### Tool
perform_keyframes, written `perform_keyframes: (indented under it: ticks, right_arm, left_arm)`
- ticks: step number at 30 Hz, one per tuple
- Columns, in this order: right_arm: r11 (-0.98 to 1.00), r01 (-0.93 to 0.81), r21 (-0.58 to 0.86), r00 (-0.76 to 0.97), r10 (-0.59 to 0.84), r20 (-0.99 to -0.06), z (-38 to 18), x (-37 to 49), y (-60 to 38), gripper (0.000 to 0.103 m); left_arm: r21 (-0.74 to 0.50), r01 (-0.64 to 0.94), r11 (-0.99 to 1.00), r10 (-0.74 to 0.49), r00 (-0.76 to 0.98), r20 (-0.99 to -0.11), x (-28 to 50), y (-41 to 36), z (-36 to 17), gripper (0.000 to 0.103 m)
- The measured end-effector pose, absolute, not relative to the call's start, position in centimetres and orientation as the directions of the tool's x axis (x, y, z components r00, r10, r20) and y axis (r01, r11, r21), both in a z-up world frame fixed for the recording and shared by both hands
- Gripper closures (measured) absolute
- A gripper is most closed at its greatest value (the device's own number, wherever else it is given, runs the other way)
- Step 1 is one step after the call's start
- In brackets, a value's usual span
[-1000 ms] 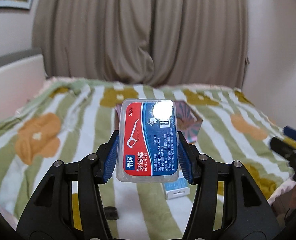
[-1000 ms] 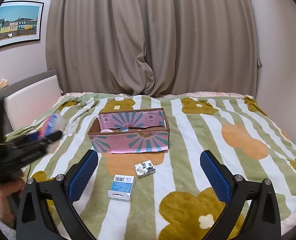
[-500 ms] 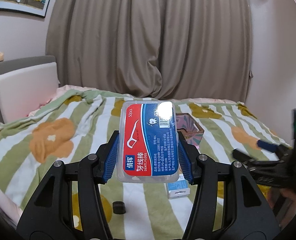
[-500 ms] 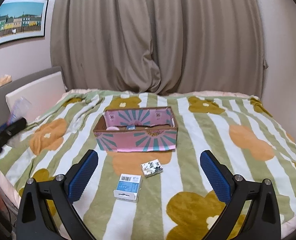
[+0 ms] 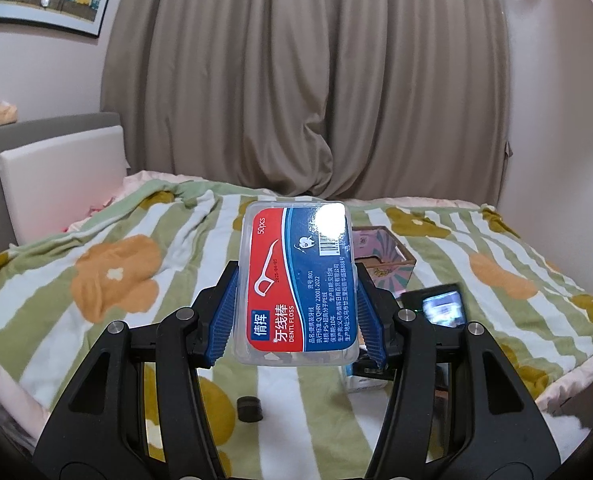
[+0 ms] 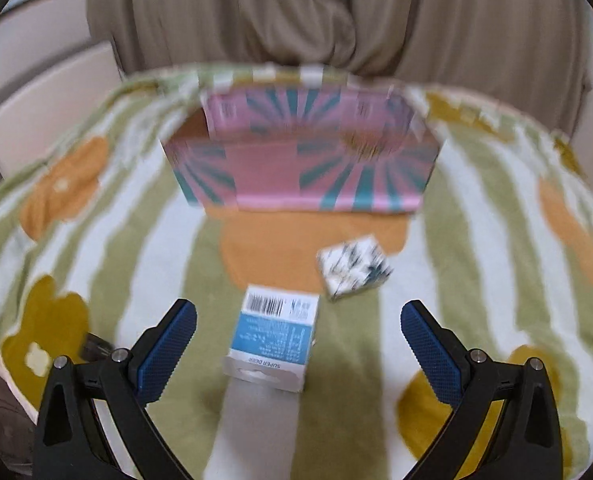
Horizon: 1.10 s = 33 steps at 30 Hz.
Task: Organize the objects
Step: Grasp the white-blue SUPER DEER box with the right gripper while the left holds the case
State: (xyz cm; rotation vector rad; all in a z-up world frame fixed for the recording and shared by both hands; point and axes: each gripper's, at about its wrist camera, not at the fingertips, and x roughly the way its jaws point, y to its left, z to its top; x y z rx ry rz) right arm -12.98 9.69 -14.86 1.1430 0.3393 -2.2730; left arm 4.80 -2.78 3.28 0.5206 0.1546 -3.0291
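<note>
Left wrist view, tongs: the left tongs point(image 5: 296, 312) were closed on a clear dental floss case point(image 5: 296, 284), held above the bed point(image 5: 96, 248) with its label facing the camera.
Left wrist view, writing: the label read "50pcs", "牙线棒" and "DENTL FLOSS"; the smaller print was too fine to read with confidence.
Left wrist view, surroundings: a small black object point(image 5: 250, 409) lay on the blanket below; one corner of the pink patterned box point(image 5: 388, 256) showed behind the case.
Right wrist view, tongs: the right tongs point(image 6: 296, 344) stood wide open and empty, low over a blue-and-white carton point(image 6: 272, 340), which lay between the jaws, untouched.
Right wrist view, writing: the carton's near end read "SUPER DEER", below a barcode.
Right wrist view, surroundings: a small patterned packet point(image 6: 352, 270) lay just beside the carton; the box point(image 6: 304, 160) stood beyond, blurred.
Progress: the case was lifted but not stowed; carton, packet and black object lay outside the box, presumably the destination. Its contents could not be made out.
</note>
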Motion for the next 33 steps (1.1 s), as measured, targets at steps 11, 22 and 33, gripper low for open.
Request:
perform_keyframes:
  ticks: [11, 22, 33]
  right_arm:
    - [-0.84, 0.541, 0.042, -0.359, -0.275, -0.892, -22.0, -14.8, 7.7, 0.011]
    - [-0.826, 0.563, -0.03, -0.391, -0.234, -0.89, -21.9, -13.7, 7.5, 0.035]
    - [-0.819, 0.573, 0.002, -0.381, -0.268, -0.885, -20.9, -12.8, 9.4, 0.036]
  left_arm:
    - [-0.109, 0.109, -0.988, -0.063, -0.931, -0.359, 5.1, -5.0, 2.7, 0.052]
    - [-0.137, 0.123, -0.983, -0.063, -0.923, -0.379, 4.9, -6.7, 2.1, 0.052]
    - [-0.144, 0.127, -0.981, -0.063, -0.921, -0.383, 4.7, -6.9, 1.8, 0.052]
